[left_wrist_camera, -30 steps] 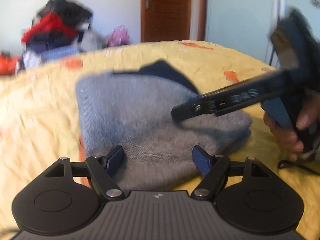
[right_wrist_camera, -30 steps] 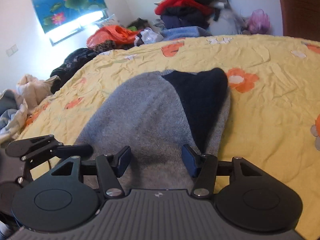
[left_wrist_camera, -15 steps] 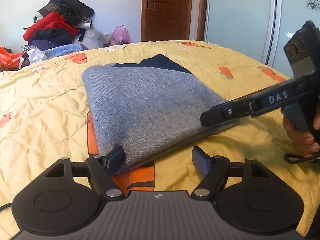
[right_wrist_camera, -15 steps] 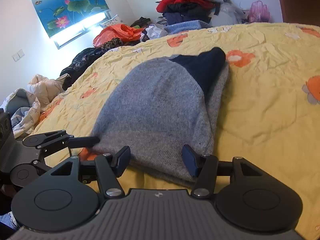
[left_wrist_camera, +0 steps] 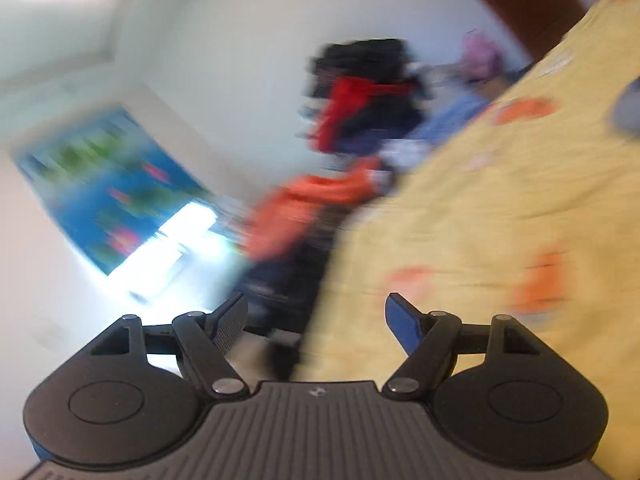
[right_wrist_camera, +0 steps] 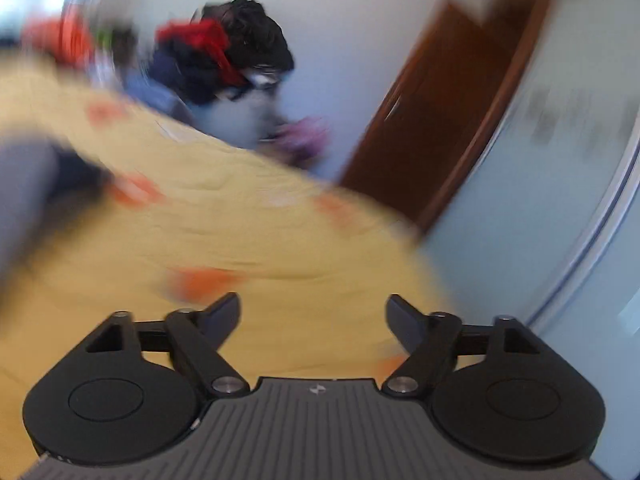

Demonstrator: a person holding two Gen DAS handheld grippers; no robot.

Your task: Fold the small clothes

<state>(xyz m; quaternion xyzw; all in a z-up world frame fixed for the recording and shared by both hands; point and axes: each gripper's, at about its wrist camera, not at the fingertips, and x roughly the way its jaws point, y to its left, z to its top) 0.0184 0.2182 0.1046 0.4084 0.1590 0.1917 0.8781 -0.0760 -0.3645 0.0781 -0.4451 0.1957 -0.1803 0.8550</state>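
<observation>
Yellow quilt with orange flowers covers the bed [right_wrist_camera: 280, 240], and both our views are smeared and tilted. Our right claw [right_wrist_camera: 313, 320] is opening, nothing between its fingers, over bare quilt. The grey sweater [right_wrist_camera: 24, 192] lies on the bed at that view's left edge. Our left claw [left_wrist_camera: 316, 320] stands wide and empty, aimed past the bed's edge toward a heap of clothes [left_wrist_camera: 360, 92] by the wall.

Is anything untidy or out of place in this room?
Yes: a loose heap of clothes sits piled beyond the yellow bedspread, unfolded. Both views are tilted and blurred, so nothing finer can be judged.
</observation>
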